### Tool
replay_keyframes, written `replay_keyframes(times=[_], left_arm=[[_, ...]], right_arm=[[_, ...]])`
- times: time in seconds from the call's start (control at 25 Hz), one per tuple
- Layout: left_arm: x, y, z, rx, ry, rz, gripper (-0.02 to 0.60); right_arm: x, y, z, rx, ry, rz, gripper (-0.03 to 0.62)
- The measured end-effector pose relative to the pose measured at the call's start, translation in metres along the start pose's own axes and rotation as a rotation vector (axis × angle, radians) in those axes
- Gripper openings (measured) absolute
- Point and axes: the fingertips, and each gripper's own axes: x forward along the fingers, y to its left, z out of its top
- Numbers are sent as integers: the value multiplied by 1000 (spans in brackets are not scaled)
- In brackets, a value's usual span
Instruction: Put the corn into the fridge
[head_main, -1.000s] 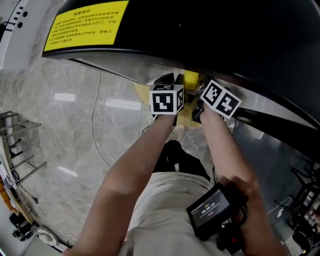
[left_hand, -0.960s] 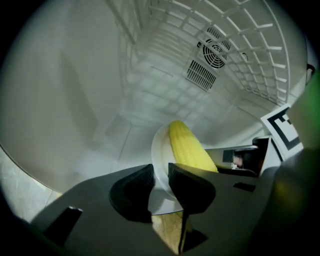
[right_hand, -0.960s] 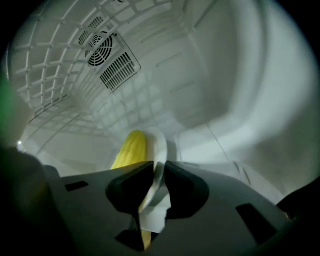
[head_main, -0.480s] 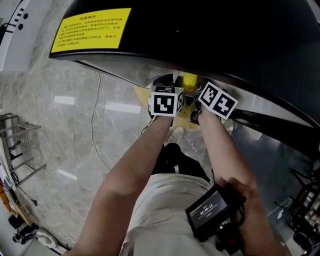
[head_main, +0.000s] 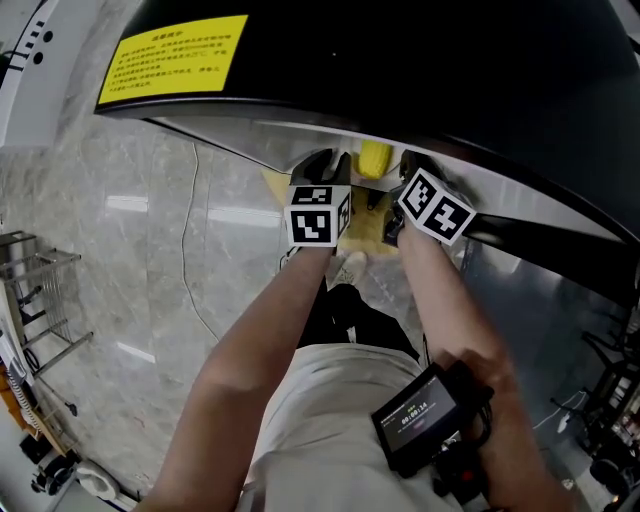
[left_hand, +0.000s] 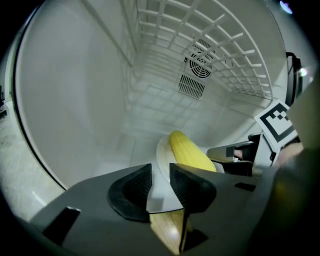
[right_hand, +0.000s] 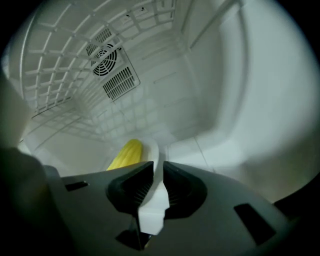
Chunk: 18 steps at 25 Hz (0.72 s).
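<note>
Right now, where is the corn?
In both gripper views the corn lies on a white plate held inside the fridge, below a wire shelf. The left gripper and right gripper clamp the plate's rim on either side.

Device screen (head_main: 418, 418) reads 00:00:14, yellow label (head_main: 172, 58) illegible

Head view looks steeply down; each gripper view looks from close range along its jaws into the fridge (left_hand: 75, 90), both sharing the corn (left_hand: 189, 151), plate (left_hand: 162, 155) and fan (left_hand: 201, 62)

Fridge (left_hand: 75, 90) — glossy plastic; plate (left_hand: 162, 159) — smooth, white.
</note>
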Motion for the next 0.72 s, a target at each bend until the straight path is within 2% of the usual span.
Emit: replay_keyframes(times=[0.24,0.44,0.52,0.72], left_arm=[[-15,6,4,1,-52,8,91],[-30,0,6,19,-58,14,89],[-35,-2,1,25,-55,13,89],[-42,3,-9,37,-51,23,34]], right_arm=[[-8,-5,-2,-42,-27,3,60],[-22,-1,5,-89,-48,34,57],[-28,-1,3,-107,-52,40,11],[-33,8,-5,-146,-49,71,11]])
